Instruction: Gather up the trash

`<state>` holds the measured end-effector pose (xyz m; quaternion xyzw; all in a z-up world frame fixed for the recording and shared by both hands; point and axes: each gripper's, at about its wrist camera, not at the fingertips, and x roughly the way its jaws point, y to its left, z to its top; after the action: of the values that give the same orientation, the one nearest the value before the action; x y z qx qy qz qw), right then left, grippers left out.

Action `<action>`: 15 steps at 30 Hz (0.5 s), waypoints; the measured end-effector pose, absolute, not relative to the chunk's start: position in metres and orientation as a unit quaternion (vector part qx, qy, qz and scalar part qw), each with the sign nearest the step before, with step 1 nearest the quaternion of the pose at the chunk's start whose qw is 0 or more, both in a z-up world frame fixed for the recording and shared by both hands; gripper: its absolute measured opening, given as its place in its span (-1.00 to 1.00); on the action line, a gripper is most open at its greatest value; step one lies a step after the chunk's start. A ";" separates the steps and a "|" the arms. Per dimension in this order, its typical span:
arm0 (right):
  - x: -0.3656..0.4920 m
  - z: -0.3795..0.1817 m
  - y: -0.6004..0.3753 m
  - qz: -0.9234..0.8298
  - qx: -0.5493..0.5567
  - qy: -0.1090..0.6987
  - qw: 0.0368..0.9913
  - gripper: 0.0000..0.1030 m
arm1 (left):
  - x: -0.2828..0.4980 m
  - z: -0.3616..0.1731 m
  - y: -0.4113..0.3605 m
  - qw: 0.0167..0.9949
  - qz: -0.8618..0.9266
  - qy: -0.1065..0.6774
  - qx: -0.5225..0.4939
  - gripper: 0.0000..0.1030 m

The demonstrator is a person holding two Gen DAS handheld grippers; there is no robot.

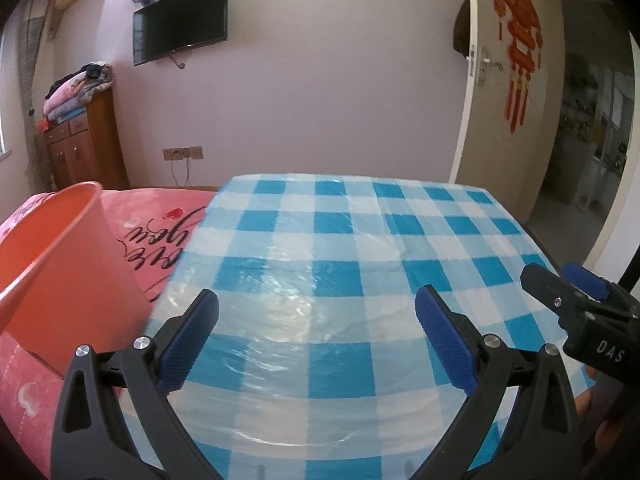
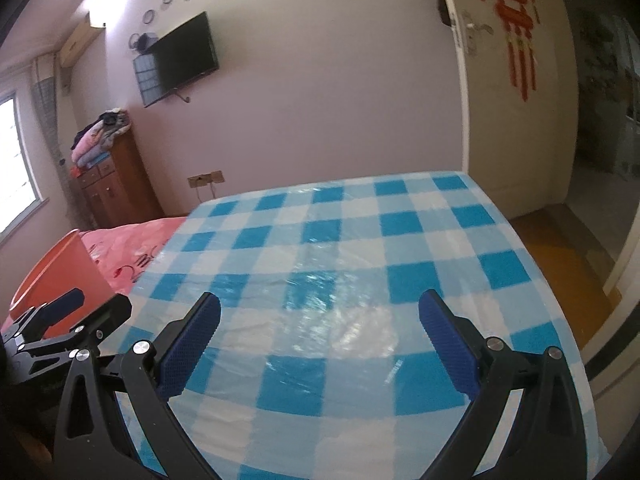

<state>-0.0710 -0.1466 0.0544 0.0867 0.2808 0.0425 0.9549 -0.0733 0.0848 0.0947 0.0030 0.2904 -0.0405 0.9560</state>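
Trash is not showing anywhere on the blue-and-white checked plastic-covered table [image 1: 340, 248], so both the left gripper [image 1: 316, 332] and right gripper [image 2: 320, 332], hanging wide and empty over it, are risking snagging that slippery film, while the orange plastic bucket [image 1: 60, 264] is waiting just left of the table.

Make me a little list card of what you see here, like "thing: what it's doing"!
left gripper: open, holding nothing, over the table
right gripper: open, holding nothing, over the table
table: covered with a blue and white checked cloth under shiny clear plastic
trash: none showing on the table in either view
orange bucket: stands left of the table, beside the pink bedding
TV: on the wall, screen dark
door: open, with a red decoration on it
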 end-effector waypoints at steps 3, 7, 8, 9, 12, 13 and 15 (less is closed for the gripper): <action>-0.072 0.046 -0.157 0.034 0.092 0.286 0.953 0.90 | -0.071 0.088 0.072 0.954 -0.047 0.297 0.015 0.92; -0.074 0.039 -0.170 0.021 0.093 0.286 0.953 0.90 | -0.068 0.081 0.057 0.951 -0.055 0.303 0.025 0.92; -0.074 0.037 -0.172 0.019 0.093 0.286 0.954 0.90 | -0.068 0.078 0.053 0.950 -0.059 0.305 0.027 0.92; -0.075 0.037 -0.174 0.018 0.093 0.286 0.954 0.90 | -0.067 0.077 0.050 0.950 -0.061 0.306 0.028 0.92; -0.076 0.034 -0.180 0.010 0.090 0.284 0.954 0.90 | -0.066 0.070 0.040 0.948 -0.066 0.308 0.032 0.92; -0.077 0.034 -0.182 0.009 0.090 0.284 0.955 0.90 | -0.065 0.069 0.037 0.948 -0.068 0.310 0.034 0.92; -0.078 0.032 -0.187 0.005 0.088 0.285 0.954 0.90 | -0.063 0.065 0.031 0.945 -0.073 0.317 0.037 0.92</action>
<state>-0.0775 -0.1865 0.0321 0.0885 0.2849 0.0047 0.9545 -0.0633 0.0306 0.0647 0.0371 0.3170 -0.0732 0.9449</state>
